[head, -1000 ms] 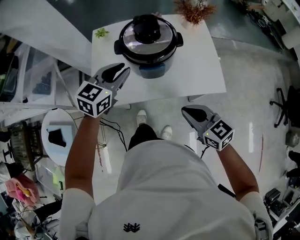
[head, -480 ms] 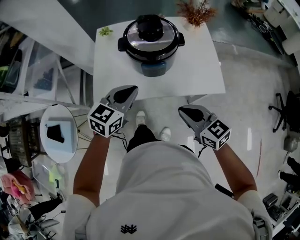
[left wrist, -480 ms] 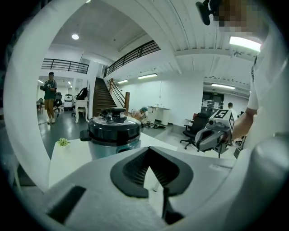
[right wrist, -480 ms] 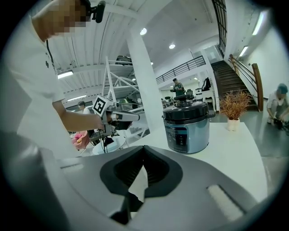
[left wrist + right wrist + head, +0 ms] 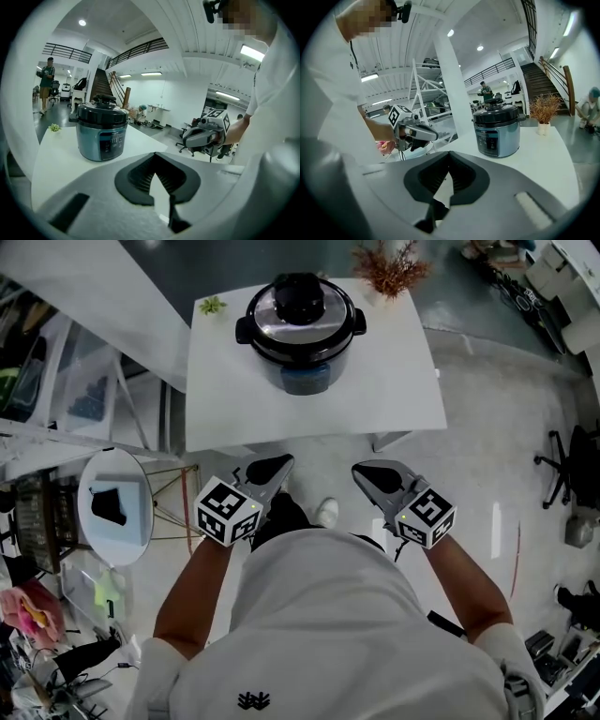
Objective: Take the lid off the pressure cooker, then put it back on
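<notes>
The pressure cooker [image 5: 300, 329] stands at the back of a white table [image 5: 394, 390], its black-knobbed lid [image 5: 300, 298] seated on top. The left gripper view shows the cooker [image 5: 102, 131] ahead, and so does the right gripper view, with the cooker [image 5: 497, 130] to the right. My left gripper [image 5: 277, 465] and right gripper [image 5: 364, 471] hover side by side over the floor, short of the table's near edge and close to my body. Both are shut with nothing in them. Each camera sees the other gripper: the right gripper [image 5: 201, 137] and the left gripper [image 5: 417, 132].
A small green plant [image 5: 212, 305] sits at the table's back left corner and a dried reddish plant [image 5: 389, 266] at the back right. A round side table [image 5: 117, 507] stands left of me. An office chair [image 5: 572, 465] is far right.
My left gripper has drawn back from the table's left front, beside the cooker, to my body, and its jaws have closed. The right gripper has hardly moved.
</notes>
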### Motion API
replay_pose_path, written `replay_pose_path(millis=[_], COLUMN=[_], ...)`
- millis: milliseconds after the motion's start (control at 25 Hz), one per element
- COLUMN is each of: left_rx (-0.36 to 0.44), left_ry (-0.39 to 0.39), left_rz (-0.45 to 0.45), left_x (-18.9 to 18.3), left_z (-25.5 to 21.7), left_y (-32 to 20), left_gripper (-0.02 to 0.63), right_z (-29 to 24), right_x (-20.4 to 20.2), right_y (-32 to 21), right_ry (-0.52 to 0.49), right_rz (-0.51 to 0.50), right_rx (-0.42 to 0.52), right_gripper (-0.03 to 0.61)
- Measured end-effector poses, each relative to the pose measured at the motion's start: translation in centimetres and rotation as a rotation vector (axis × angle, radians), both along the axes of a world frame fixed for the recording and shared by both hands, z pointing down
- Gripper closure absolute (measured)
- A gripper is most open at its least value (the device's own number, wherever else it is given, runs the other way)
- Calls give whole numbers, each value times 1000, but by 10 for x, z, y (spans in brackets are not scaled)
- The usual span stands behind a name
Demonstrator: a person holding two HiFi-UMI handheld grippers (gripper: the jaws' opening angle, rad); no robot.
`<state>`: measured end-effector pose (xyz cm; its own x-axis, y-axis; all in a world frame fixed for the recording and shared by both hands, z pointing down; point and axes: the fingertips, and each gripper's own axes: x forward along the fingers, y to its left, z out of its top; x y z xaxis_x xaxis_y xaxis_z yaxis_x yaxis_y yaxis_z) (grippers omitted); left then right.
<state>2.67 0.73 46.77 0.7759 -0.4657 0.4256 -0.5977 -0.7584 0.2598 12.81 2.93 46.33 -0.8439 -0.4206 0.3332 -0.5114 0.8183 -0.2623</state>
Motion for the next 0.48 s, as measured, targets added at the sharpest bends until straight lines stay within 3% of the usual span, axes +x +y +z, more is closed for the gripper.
replay_pose_path(millis=[480], left_rx=[-12], left_ry=[-25], left_rz=[46], left_x=[15], left_z=[5], left_y=[27], left_gripper=[606], right_z=[-7], right_x=[-3], right_y=[6], right_ry=[-1], right_rz=[-9], right_rx=[13], right_gripper=[566])
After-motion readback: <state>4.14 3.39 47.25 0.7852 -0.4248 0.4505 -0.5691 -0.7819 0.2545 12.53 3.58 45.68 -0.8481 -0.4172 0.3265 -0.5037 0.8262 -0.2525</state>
